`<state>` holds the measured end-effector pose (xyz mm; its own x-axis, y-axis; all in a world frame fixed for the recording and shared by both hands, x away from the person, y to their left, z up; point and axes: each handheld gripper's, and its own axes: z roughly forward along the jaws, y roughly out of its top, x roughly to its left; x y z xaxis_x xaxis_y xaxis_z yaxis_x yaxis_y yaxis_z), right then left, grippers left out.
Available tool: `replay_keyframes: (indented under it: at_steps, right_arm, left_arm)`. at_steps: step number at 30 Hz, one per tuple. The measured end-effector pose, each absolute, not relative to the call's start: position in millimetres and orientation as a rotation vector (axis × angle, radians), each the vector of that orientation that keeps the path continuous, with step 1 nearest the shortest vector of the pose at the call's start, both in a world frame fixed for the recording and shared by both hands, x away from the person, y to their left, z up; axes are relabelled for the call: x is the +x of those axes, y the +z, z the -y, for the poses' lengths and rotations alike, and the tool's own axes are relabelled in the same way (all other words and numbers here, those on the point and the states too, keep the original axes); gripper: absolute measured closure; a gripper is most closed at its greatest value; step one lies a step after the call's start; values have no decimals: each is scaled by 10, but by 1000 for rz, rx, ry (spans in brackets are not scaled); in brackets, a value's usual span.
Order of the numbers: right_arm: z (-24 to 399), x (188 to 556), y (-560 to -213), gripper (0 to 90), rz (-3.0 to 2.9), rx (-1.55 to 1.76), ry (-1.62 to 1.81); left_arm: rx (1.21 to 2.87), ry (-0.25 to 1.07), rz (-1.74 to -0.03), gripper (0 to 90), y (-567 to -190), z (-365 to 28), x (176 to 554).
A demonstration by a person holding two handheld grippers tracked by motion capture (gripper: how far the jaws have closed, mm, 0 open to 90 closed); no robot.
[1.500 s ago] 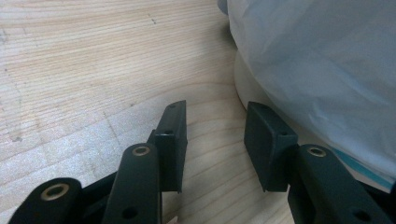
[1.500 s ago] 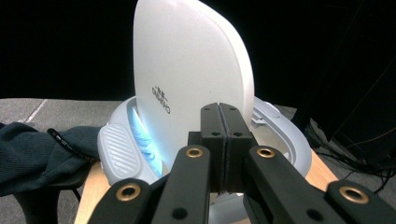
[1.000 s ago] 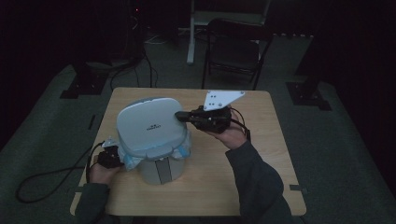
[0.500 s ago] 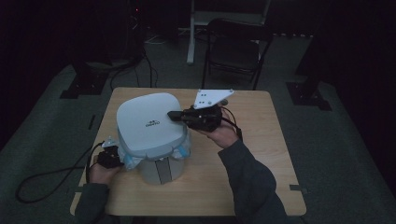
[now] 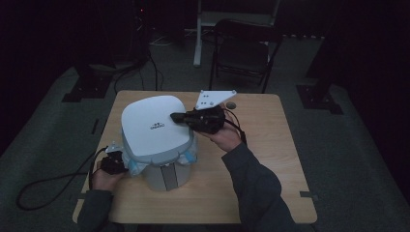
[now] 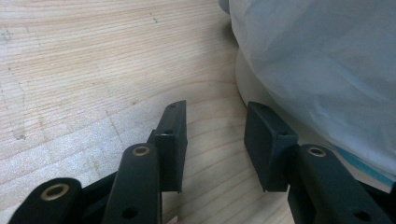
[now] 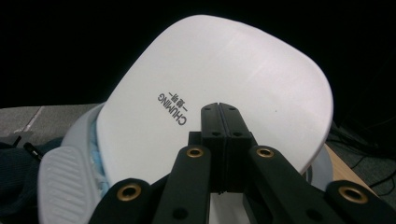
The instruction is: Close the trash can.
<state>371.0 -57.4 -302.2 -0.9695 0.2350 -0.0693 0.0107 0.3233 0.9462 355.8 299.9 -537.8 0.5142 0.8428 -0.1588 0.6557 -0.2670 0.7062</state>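
the white plastic lidded bin (image 5: 155, 140) with a pale blue liner bag (image 6: 322, 60) stands at the table's nine o'clock. the right gripper (image 7: 223, 122), jaws pressed together empty, rests on its closed lid; the left gripper (image 6: 215, 140), jaws apart, waits beside the base. opening the lid looks still undone.

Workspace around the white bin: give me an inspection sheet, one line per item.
Surface: light wooden table, bare wood around the bin.
Job's things: white bin with lid down, marked CHUMING; pale blue bag liner bunched out under the lid rim.
Clutter: nothing seen.
Grippers: right tongs shut, tips over the lid's right edge, whether touching I cannot tell; left tongs open, low on the table beside the bin's base and liner, nothing between them.
Cables: black cable trails off the table's left side to the floor; more cables on the floor behind.
Surroundings: dark room, folding chair beyond the table.
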Motion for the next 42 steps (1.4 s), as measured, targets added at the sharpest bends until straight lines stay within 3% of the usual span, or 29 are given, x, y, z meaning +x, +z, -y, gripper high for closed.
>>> replay_keyframes:
  at_steps: [42]
  right_arm:
    - [280, 3840, -3162, 898, -2431, 287, 1631]
  left_arm:
    - [2010, 322, -1220, 603, -5381, -3004, 3561]
